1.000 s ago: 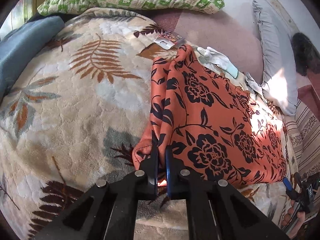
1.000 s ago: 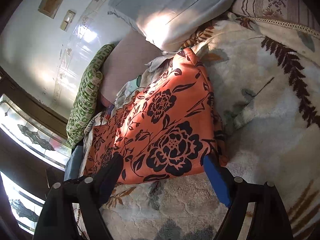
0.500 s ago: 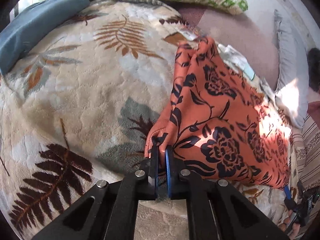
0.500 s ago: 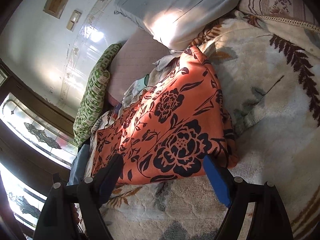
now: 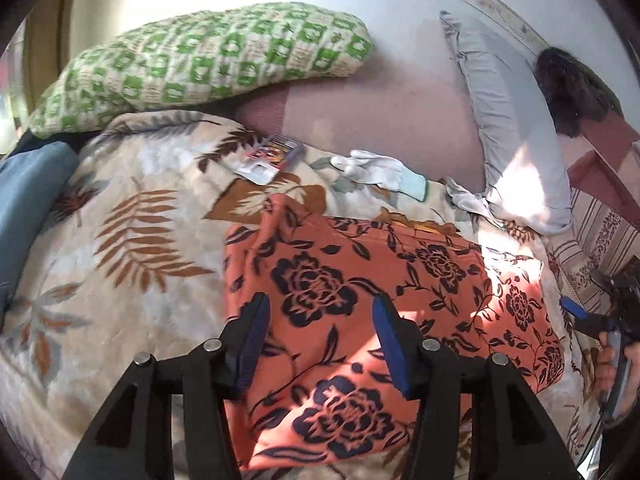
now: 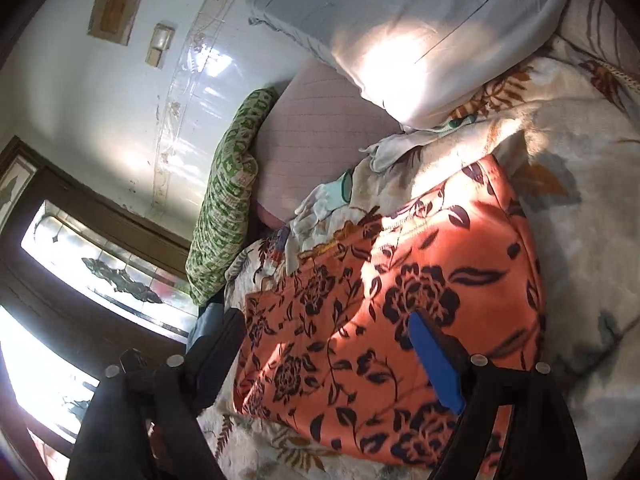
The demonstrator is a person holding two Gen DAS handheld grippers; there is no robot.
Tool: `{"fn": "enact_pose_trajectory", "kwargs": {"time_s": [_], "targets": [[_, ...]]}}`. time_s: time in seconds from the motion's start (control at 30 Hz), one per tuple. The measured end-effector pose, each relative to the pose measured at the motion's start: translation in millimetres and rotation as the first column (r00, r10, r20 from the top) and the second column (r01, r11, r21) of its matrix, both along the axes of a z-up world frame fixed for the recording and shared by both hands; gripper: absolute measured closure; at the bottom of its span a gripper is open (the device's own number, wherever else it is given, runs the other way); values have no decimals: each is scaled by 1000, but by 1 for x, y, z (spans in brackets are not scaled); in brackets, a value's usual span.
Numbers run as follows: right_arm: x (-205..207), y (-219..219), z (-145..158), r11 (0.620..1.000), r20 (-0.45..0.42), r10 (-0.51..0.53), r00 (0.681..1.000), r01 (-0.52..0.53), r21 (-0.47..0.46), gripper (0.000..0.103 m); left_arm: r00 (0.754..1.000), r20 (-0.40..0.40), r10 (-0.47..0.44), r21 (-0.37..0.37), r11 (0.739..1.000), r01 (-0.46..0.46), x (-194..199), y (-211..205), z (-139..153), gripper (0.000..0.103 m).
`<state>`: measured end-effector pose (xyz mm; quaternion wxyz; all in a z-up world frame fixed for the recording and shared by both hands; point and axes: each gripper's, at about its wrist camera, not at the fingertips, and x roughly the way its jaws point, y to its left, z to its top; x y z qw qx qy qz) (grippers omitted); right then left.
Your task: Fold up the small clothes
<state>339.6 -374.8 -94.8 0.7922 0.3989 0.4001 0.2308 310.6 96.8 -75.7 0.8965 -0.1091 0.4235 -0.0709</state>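
An orange cloth with black flowers lies folded flat on the leaf-patterned blanket. My left gripper hovers over the cloth's near part. Its jaws are opening, and nothing is pinched between the blue pads; the cloth only shows beneath them. In the right wrist view the same cloth fills the middle, with my right gripper open above it and empty. The right gripper, held by a hand, also shows at the right edge of the left wrist view, beside the cloth.
A green checked pillow and a grey pillow lie against the wall behind the blanket. A white glove and a printed packet rest beyond the cloth. Blue fabric sits at the left. A window is at the left.
The left gripper let go of the cloth's corner and opened, rising over the cloth, which now lies flat. The right gripper, still open, moved forward over the cloth.
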Motion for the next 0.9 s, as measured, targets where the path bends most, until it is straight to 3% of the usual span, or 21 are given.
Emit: {"fn": "enact_pose_trajectory", "kwargs": {"time_s": [0.07,0.13,0.17,0.2,0.23,0.27,0.33,0.43,0.5,0.53,0.57,0.6,0.67,0.7,0.77,0.8,0.87,0.9], "targets": [[33,-13,-24,990,-105,-52,993,65,127,17,999,-43,-3,-33,999,2,22,-4,-21,49],[59,-19,-48,979,-149,-49,988,76,188,17,988,-141,64,25,998,-61,39,0,-52,49],[70,-23,-60,987,-177,-69,982,94,133,17,971,-214,102,53,994,-93,47,6,-73,58],[77,-29,-74,987,-222,-136,966,152,54,18,976,-187,109,35,994,-105,48,11,-79,59],[80,-36,-85,977,-229,-168,959,193,91,19,982,-148,113,54,993,-106,46,11,-75,64],[80,-40,-82,968,-220,-199,955,227,108,19,981,-158,110,93,991,-96,46,8,-73,68],[81,-35,-64,977,-201,-192,961,205,50,19,981,-159,116,113,989,-98,44,6,-63,68],[59,-21,-32,992,-111,-105,988,111,59,19,989,-66,133,102,987,-126,22,14,-38,67],[30,-15,-14,995,-55,-57,997,62,82,18,981,-34,190,130,974,-184,6,23,-35,58],[15,-12,-11,994,-33,-40,999,44,98,16,974,-63,216,165,965,-203,7,24,-44,48],[6,-9,-16,995,-39,-25,999,29,92,13,962,-150,230,213,957,-195,19,26,-62,46],[7,-4,-29,998,-86,-7,996,12,60,13,938,-266,221,205,964,-169,31,30,-84,45],[20,0,-68,1000,-312,-20,950,14,-23,15,937,-244,251,157,963,-218,31,36,-73,47],[21,-1,-65,999,-301,-40,953,36,-19,15,937,-253,240,139,968,-210,30,36,-60,49],[14,-6,-32,998,-184,-46,982,52,30,14,969,-161,188,38,982,-184,13,39,-27,46],[8,-9,-14,998,-114,-31,993,36,49,14,981,-116,152,21,988,-151,5,40,-14,44],[-6,-20,14,998,-45,-57,997,56,-23,14,993,-53,108,23,994,-107,-12,47,2,24],[-12,-28,17,996,-40,-72,997,69,-62,14,995,-31,95,4,995,-95,-18,52,4,21]]}}
